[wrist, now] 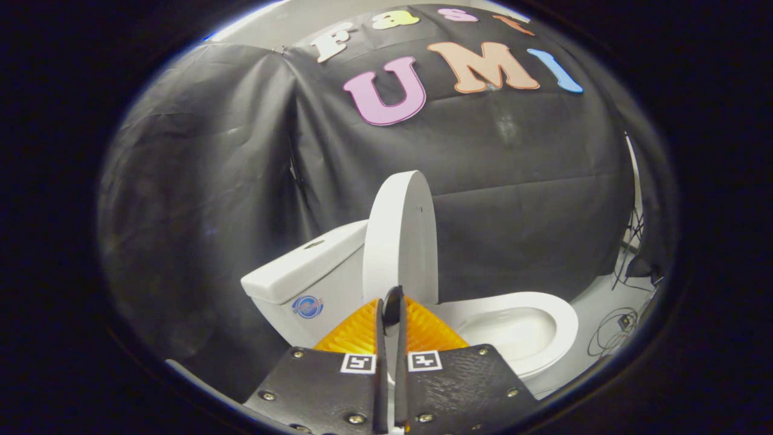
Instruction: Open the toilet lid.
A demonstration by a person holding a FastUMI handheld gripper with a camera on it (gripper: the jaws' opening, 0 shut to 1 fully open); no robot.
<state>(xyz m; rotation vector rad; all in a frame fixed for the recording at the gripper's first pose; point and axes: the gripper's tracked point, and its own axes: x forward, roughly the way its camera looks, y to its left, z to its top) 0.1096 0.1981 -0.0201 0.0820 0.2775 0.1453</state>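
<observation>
While the lid [401, 235] stands upright against the tank [308, 269], the gripper [389, 308] sits just before its lower edge, jaws nearly together on nothing. A round blue sticker [307, 306], writing unreadable, marks the tank. The seat [524, 329] lies down. Black cloth [199, 199] walls the booth; cables [616, 326] trail on pale floor [598, 302].

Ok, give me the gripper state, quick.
Gripper: fingers nearly together, nothing visibly between them, just in front of the raised toilet lid; contact with the lid cannot be told.
</observation>
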